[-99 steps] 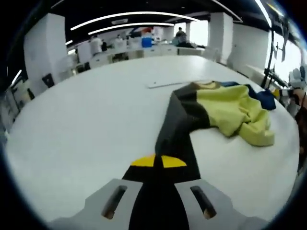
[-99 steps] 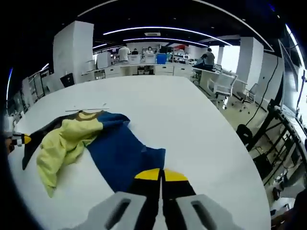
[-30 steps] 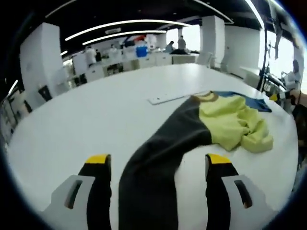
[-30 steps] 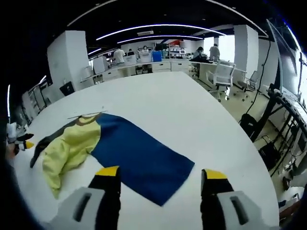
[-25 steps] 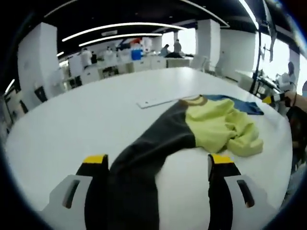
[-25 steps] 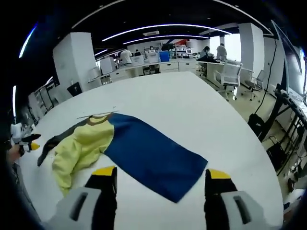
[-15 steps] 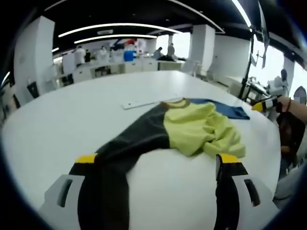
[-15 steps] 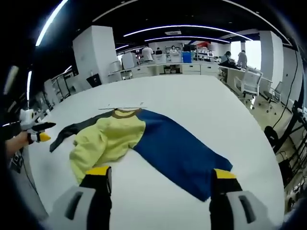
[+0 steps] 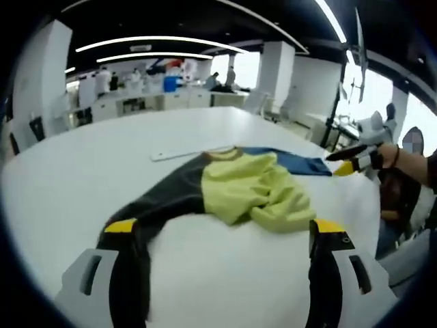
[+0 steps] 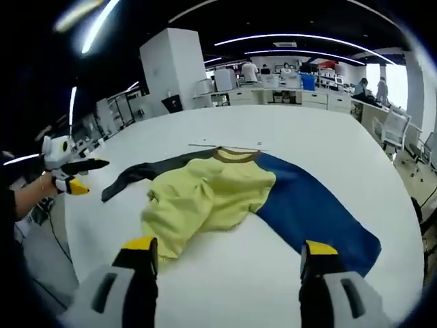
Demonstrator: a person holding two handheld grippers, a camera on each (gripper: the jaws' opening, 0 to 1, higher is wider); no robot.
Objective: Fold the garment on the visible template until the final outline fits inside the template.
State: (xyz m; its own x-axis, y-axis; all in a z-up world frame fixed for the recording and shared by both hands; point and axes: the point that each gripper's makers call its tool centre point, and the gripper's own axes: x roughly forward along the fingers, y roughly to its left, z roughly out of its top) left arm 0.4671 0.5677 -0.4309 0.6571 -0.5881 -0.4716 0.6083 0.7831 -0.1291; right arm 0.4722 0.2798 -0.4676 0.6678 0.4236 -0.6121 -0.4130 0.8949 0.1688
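The garment (image 10: 225, 191) lies on my white counter (image 10: 328, 143), its yellow body crumpled in the middle, a dark grey sleeve (image 9: 167, 198) stretched one way and a blue sleeve (image 10: 307, 208) spread flat the other way. A brown collar (image 10: 234, 154) sits at its far edge, and just beyond that I see a thin pale strip (image 9: 179, 154) lying on the counter.

My left tool (image 9: 225, 225) hovers above the near counter with its yellow-tipped jaws spread wide; the end of the grey sleeve lies just beside its left jaw, and nothing is between the jaws. My right tool (image 10: 227, 249) is likewise held wide and empty, above bare counter just in front of the yellow hem.

In the left gripper view I see my right hand (image 9: 386, 160) at the counter's far edge, level, pointing inward toward the blue sleeve. In the right gripper view my left hand (image 10: 58, 178) is beside the grey sleeve's end.

Office desks and people stand far behind.
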